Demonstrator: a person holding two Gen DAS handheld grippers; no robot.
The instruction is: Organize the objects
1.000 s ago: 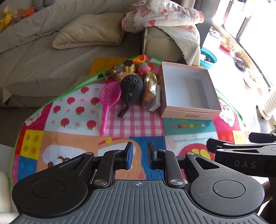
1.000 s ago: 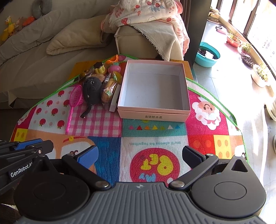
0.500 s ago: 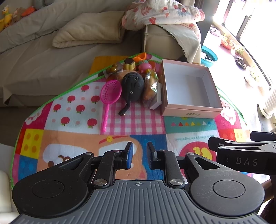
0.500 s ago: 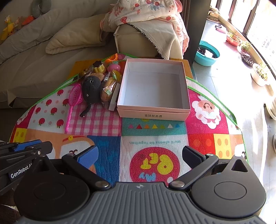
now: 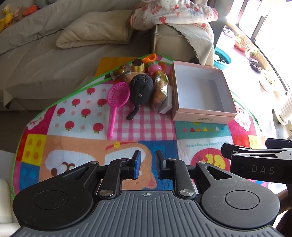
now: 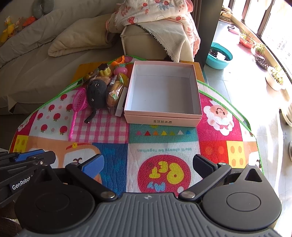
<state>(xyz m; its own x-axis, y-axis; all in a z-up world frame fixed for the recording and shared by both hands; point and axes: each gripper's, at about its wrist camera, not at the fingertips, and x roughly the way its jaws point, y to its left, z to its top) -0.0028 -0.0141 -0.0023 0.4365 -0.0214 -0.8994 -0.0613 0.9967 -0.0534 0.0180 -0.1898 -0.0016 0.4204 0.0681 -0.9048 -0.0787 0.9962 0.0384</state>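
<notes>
An empty pink box (image 5: 200, 91) (image 6: 162, 93) stands open on a colourful play mat (image 5: 91, 138) (image 6: 164, 138). To its left lies a pile of toys: a black plush animal (image 5: 141, 87) (image 6: 96, 93), a pink toy strainer (image 5: 117, 96) (image 6: 78, 104), wrapped bread (image 5: 159, 89) (image 6: 114, 91), a pudding toy (image 5: 137, 64) (image 6: 105, 70) and a small white box (image 5: 167, 105) (image 6: 121, 104). My left gripper (image 5: 147, 164) is empty, jaws a narrow gap apart, well short of the toys. My right gripper (image 6: 148, 164) is wide open and empty, in front of the box.
A beige sofa (image 5: 54, 45) with cushion and a floral blanket (image 6: 155, 12) stands behind the mat. A teal basin (image 6: 219, 58) and plant pots (image 6: 273, 76) sit on the sunlit floor at right. The mat's near half holds only the grippers.
Both views have pulled back slightly, so the box and toys sit a little farther away. The jaws have not changed.
</notes>
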